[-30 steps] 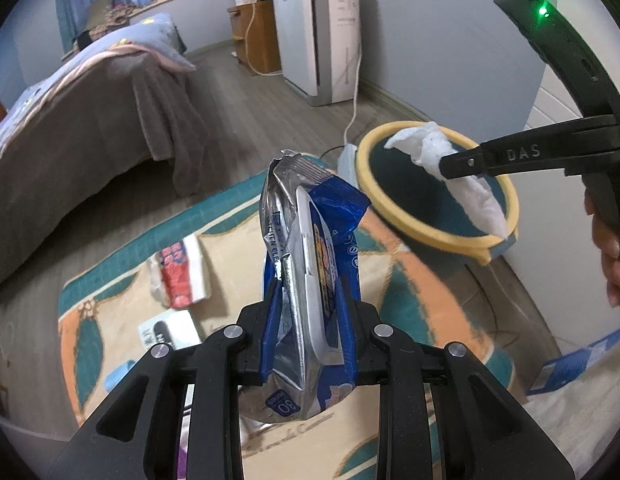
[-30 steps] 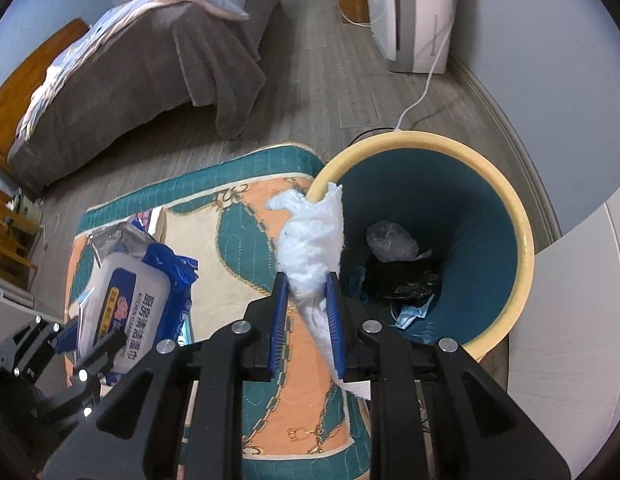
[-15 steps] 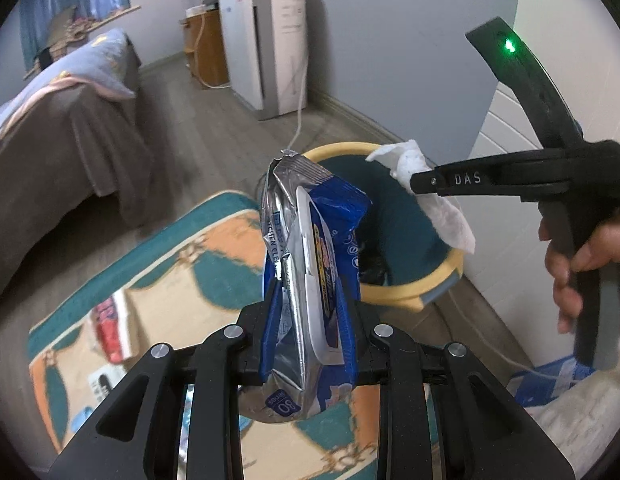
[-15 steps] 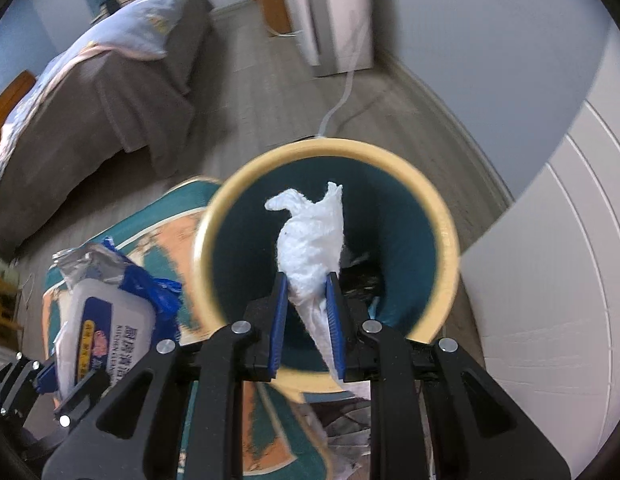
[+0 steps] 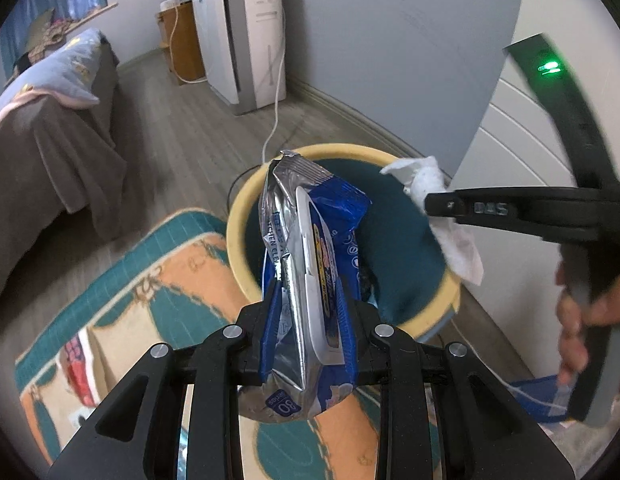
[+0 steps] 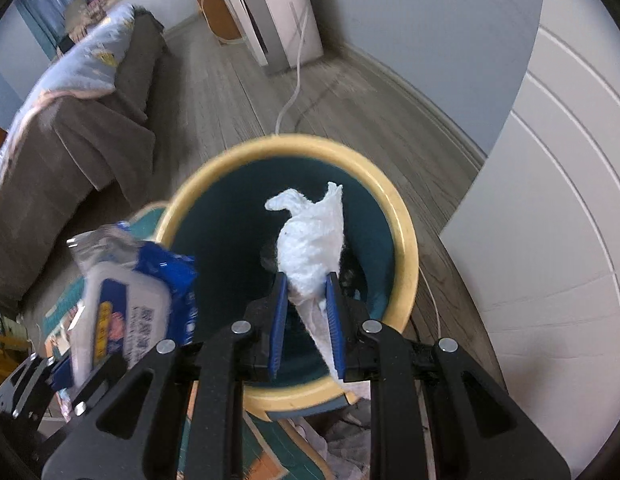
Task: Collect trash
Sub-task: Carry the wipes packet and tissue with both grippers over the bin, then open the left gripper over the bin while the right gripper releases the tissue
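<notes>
My left gripper point(image 5: 307, 320) is shut on a blue and silver wet-wipe packet point(image 5: 310, 248), held upright in front of the trash bin point(image 5: 237, 216). The bin is round, with a yellow rim and a dark teal inside. My right gripper point(image 6: 307, 312) is shut on a crumpled white tissue point(image 6: 312, 236) and holds it over the bin's opening point(image 6: 402, 240). The tissue also shows in the left wrist view point(image 5: 422, 184), over the bin's right side. The packet shows in the right wrist view point(image 6: 125, 292), at the bin's left rim. Dark trash lies in the bin's bottom.
A patterned orange and teal rug point(image 5: 149, 304) lies left of the bin with a red and white packet point(image 5: 79, 364) on it. A white cabinet point(image 6: 550, 220) stands right of the bin. A bed point(image 5: 41, 128) is at the left, an air purifier point(image 5: 245, 36) and cord behind.
Both grippers have moved toward the bin. The tissue has gone from the bin's rim to over its opening. The packet now reaches the bin's near-left rim.
</notes>
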`<act>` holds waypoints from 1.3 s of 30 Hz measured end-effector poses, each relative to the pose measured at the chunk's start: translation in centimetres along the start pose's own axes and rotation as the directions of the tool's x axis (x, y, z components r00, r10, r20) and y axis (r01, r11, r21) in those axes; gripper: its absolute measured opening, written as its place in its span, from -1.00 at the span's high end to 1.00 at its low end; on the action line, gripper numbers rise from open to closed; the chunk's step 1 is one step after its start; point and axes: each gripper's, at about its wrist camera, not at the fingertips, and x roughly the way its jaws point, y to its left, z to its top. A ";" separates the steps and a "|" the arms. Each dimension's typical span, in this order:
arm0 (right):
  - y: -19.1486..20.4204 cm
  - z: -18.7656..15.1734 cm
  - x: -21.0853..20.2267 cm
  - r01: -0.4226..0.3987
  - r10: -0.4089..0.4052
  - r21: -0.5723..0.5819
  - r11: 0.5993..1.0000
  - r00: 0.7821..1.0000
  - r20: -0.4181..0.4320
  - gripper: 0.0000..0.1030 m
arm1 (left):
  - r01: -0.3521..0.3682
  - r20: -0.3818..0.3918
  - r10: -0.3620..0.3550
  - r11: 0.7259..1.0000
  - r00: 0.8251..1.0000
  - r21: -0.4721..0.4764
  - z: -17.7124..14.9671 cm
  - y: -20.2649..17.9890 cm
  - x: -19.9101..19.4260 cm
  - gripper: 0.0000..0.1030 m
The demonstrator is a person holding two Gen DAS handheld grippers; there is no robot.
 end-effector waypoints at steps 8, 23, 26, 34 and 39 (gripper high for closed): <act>1.0 0.7 -1.1 -0.027 0.028 -0.014 1.000 0.995 0.099 0.63 | -0.021 0.043 0.022 0.999 0.999 -0.040 2.9 1.5 0.4 0.44; 2.6 1.1 -1.7 0.004 0.006 -0.066 0.998 0.988 0.154 -0.09 | -0.031 0.101 0.040 0.995 0.994 -0.091 3.3 2.9 -0.4 0.09; 2.8 1.0 -1.8 -0.001 0.009 -0.054 0.999 0.990 0.143 -0.25 | -0.041 0.107 0.052 0.994 0.993 -0.105 2.7 3.4 -1.0 -0.12; 5.0 0.8 -3.2 -0.023 0.033 -0.066 0.998 0.988 0.152 -0.89 | -0.088 0.109 0.105 0.985 0.989 -0.148 0.0 5.6 -4.1 -0.78; 7.7 0.3 -3.7 -0.023 0.043 -0.136 0.990 0.989 0.144 -0.89 | -0.136 0.103 0.155 0.975 0.982 -0.175 -2.2 8.1 -6.7 -0.82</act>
